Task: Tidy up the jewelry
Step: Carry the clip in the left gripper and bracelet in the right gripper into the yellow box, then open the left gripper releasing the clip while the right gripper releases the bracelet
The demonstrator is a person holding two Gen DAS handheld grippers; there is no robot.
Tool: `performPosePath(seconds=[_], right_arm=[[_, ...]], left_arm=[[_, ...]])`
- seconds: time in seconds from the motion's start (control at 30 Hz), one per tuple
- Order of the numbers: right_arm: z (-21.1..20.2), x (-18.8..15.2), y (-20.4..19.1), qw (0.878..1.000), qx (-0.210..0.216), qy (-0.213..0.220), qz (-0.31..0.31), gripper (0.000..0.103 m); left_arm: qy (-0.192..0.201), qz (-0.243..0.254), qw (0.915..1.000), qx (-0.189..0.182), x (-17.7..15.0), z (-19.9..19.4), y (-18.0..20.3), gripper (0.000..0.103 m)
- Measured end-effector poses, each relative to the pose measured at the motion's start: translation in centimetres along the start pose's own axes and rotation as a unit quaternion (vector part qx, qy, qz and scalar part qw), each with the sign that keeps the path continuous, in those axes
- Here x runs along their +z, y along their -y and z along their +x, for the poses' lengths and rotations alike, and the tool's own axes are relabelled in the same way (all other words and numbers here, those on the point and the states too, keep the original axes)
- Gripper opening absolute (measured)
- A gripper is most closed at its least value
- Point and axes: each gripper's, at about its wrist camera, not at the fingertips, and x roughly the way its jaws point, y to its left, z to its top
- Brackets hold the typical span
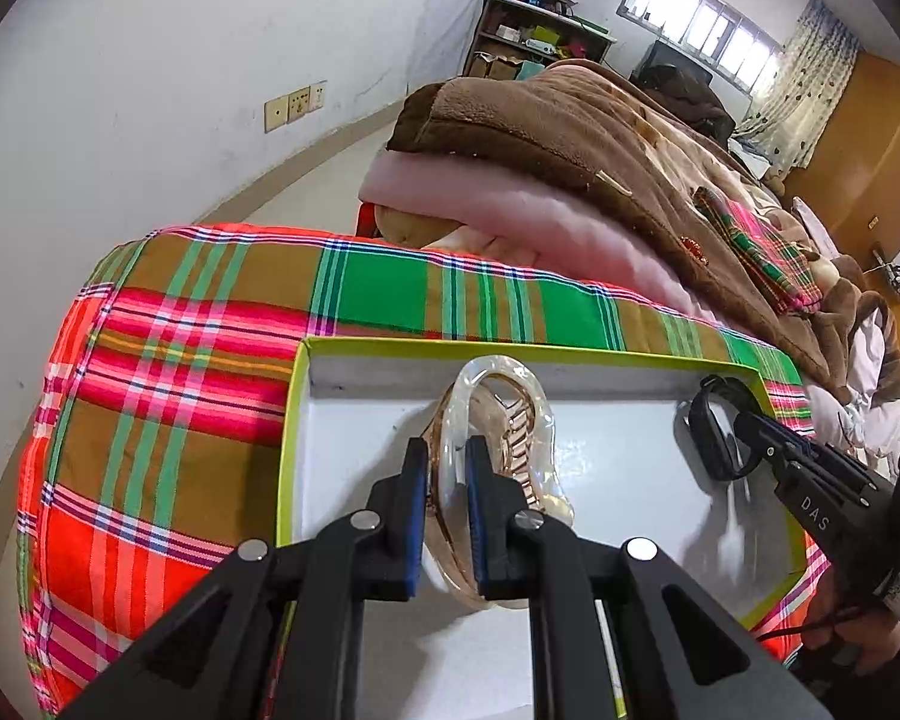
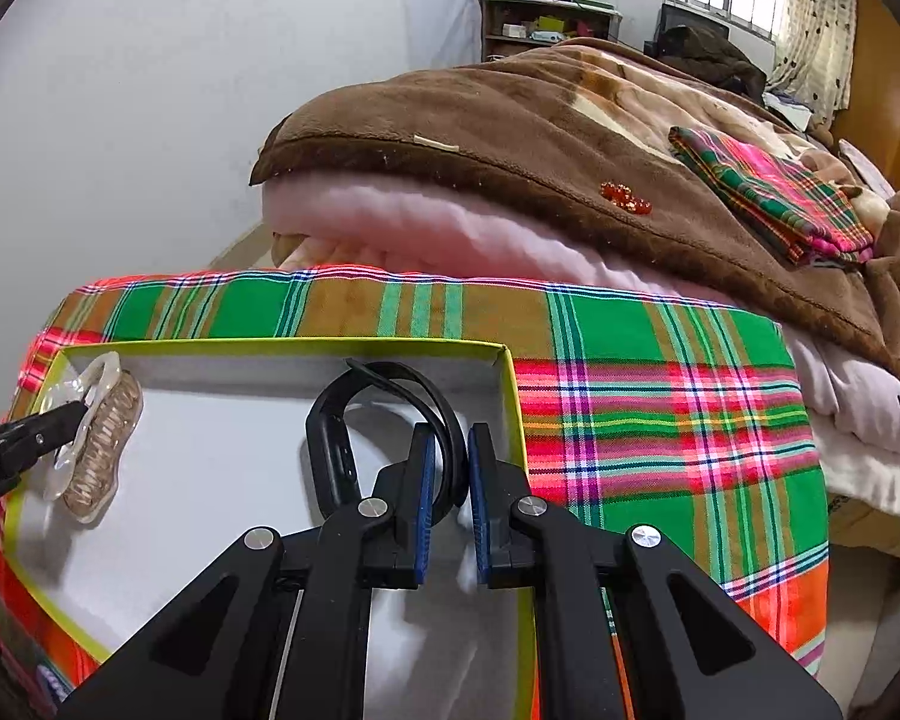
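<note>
- Over the shallow white cardboard box with a yellow-green rim, left wrist view: the left gripper points steeply down into the box, and its blue pads are clamped on the clear arched spine of a translucent amber plastic claw hair clip.
- The hair clip stands between the two fingers, its arch rising beyond the fingertips and its comb teeth turned toward the right finger; whether its lower end touches the box floor cannot be told.
- Same view, right edge: the right gripper reaches into the far right corner of the box, closed on a black rubber wristband with a slim oblong body.
- The box rests on a plaid cloth of red, green and brown checks; beyond it lies a folded brown fleece blanket over a pink quilt.
- Right wrist view: the right gripper grips the thin strap of the wristband, the strap passing between the blue pads while the oblong body hangs to the left of the left finger, inside the box near its far right corner.
- Same view, left edge: the left gripper holds the hair clip by its clear spine, at the far left part of the box, well apart from the wristband.
- A small orange beaded item lies on the blanket, near a folded piece of plaid cloth.
</note>
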Motion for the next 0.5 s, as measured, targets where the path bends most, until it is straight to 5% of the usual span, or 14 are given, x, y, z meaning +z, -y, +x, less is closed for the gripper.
performPosePath(seconds=[0.5], right_arm=[[-0.31, 0.07, -0.14, 1.0, -0.002, 0.011, -0.005, 0.014]], left_arm=[[0.0, -0.004, 1.0, 0.005, 0.3, 0.02, -0.07, 0.016]])
